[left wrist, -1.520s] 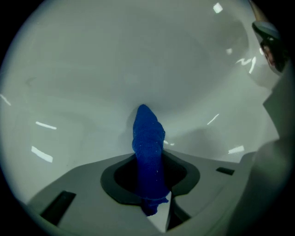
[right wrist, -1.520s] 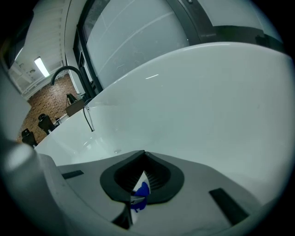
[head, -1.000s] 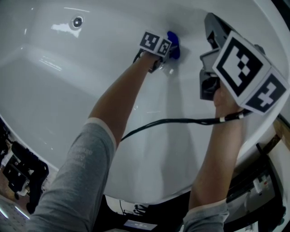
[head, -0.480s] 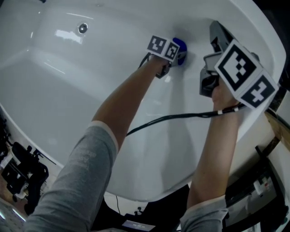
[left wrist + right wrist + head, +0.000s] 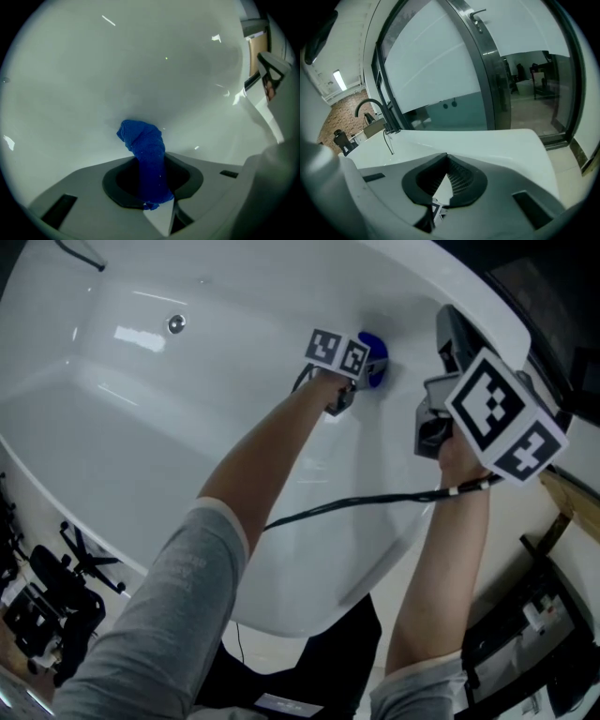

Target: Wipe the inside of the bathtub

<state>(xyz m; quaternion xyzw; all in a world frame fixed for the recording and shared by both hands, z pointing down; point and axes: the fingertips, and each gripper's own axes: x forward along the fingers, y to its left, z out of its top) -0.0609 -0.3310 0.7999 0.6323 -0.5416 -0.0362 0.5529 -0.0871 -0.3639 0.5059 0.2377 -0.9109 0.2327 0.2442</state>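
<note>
Our left gripper (image 5: pixel 151 185) pinches the blue cloth (image 5: pixel 142 140), which rubbing on the bathtub wall (image 5: pixel 140 65) ahead could pull free; our right gripper (image 5: pixel 446 161) is closed, empty.

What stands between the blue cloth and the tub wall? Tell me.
Nothing visible. The left hand-held gripper clamps the blue cloth, whose tip appears to meet the bare bathtub wall. The black cable hangs clear, nearer the person.

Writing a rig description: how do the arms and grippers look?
Left gripper and right gripper: grey plastic, each with a cube of black-and-white square markers. Black cable runs from the right. Arms wear grey short sleeves.
</note>
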